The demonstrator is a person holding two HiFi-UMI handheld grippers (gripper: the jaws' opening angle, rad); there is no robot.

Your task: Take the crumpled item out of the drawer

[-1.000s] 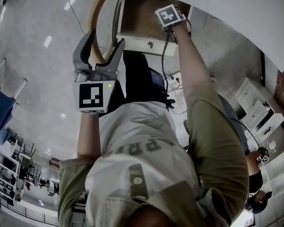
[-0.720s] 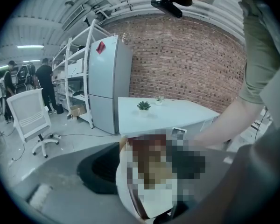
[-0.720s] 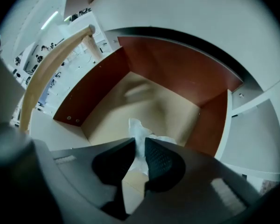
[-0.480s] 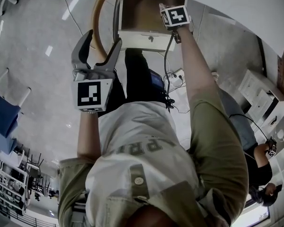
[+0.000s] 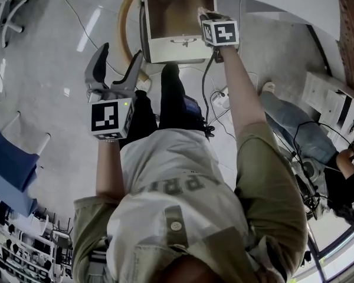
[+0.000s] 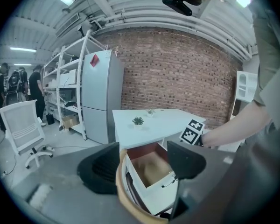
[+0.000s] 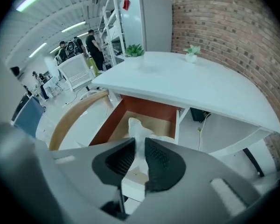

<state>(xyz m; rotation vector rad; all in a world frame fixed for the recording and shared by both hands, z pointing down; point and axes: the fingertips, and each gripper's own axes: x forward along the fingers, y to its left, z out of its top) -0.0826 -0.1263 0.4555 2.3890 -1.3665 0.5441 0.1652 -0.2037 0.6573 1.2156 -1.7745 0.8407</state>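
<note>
1. Right gripper [image 7: 139,146]: fingers [image 7: 161,160] clenched on the crumpled item [image 7: 136,127], a pale, creased wad. Part of it sticks out past the fingertips.
2. Crumpled item location: pinched in the right gripper, directly over the open drawer [image 5: 165,52]. In the right gripper view it shows against the drawer's brown bottom. I cannot tell whether it touches that bottom.
3. Drawer: pulled out from under the white surface [image 7: 191,85], white front panel toward the person. Apart from the item, its visible inside looks bare.
4. Head view: right gripper's marker cube sits at the drawer's right front corner, arm stretched toward it.
5. Left gripper [image 6: 142,158]: fingers [image 6: 102,167] released, spread wide, nothing between them. It is held to the left of the drawer, well apart from it and pointing toward it.
6. Curved wooden band [image 7: 70,115] stands just beside the drawer's left side.
7. Two small potted plants [image 7: 134,50] stand on the surface, far from the drawer edge.
</note>
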